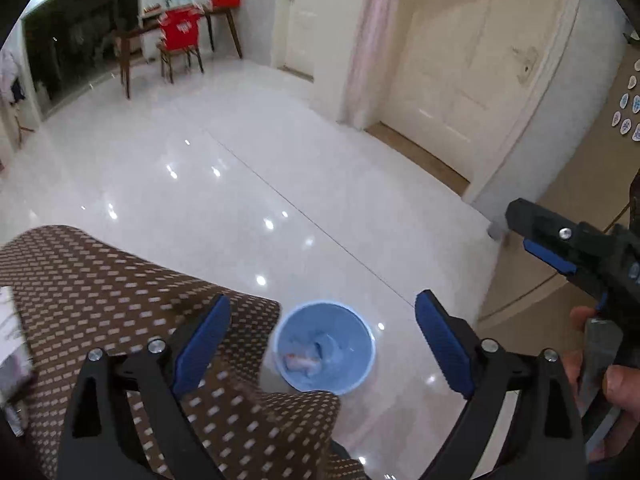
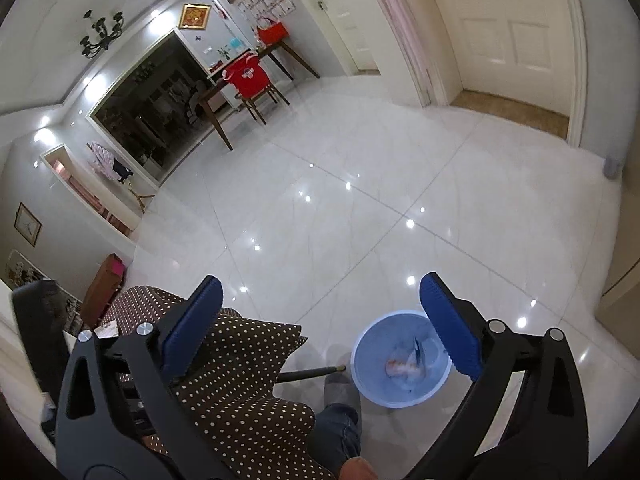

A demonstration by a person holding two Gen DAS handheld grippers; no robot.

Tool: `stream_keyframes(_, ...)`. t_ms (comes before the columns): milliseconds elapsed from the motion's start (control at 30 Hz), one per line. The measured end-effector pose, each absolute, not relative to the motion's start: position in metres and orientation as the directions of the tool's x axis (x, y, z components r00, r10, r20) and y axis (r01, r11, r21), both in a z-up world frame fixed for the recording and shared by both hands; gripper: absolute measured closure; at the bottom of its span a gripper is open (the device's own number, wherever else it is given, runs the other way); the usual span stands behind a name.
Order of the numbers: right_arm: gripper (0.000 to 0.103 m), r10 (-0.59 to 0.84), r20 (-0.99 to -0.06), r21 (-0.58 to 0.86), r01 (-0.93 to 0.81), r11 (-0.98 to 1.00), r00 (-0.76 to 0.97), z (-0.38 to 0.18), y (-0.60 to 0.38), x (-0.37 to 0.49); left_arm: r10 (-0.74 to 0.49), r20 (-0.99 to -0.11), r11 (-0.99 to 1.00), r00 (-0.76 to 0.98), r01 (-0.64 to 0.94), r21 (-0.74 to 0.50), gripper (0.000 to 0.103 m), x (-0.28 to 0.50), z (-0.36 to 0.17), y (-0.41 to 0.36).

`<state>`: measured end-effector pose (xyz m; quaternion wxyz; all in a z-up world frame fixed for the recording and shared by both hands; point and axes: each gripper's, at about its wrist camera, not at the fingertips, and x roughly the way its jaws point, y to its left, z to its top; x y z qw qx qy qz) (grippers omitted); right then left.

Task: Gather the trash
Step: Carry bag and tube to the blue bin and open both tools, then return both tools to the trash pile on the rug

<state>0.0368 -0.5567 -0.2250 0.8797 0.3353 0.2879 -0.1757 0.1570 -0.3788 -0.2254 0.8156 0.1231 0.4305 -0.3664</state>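
A light blue bin [image 1: 325, 347] stands on the white tiled floor beside a table with a brown dotted cloth [image 1: 120, 300]. Crumpled wrappers [image 1: 306, 360] lie inside it. My left gripper [image 1: 322, 340] is open and empty, held high above the bin. In the right wrist view the bin [image 2: 400, 364] shows with the wrappers [image 2: 404, 364] inside. My right gripper [image 2: 320, 332] is open and empty above the floor, and it also shows at the right edge of the left wrist view [image 1: 560, 240].
Papers [image 1: 12, 344] lie on the cloth at the left edge. A person's leg and slipper [image 2: 340, 400] stand next to the bin. A wooden table and a red-covered chair [image 2: 250, 76] stand far back. Cream doors [image 1: 460, 72] line the right wall.
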Motion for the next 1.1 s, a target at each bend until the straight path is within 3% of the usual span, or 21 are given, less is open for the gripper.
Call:
stream_keyframes(400,0.006,-0.146,-0.577,0.38,0.423,0.823,0.804,-0.173,-0.491,0.041,-0.53,-0.663,0.762,0.529,0.64,-0.098,0.012,0.123,-0.148,-0.304)
stream_keyframes(767,0.006,-0.027,-0.534,0.366,0.26,0.894,0.845,-0.141,-0.425,0.056,-0.513,-0.583,0.818,0.63,0.565,-0.111,0.011,0.092,-0.112,-0.227)
stream_keyframes(1100,0.006,0.094,-0.513,0.307,0.08,0.948,0.853,-0.122,-0.337,0.082,-0.413,-0.549,0.897,0.727,0.429,-0.107,0.011,0.078,-0.104,-0.146)
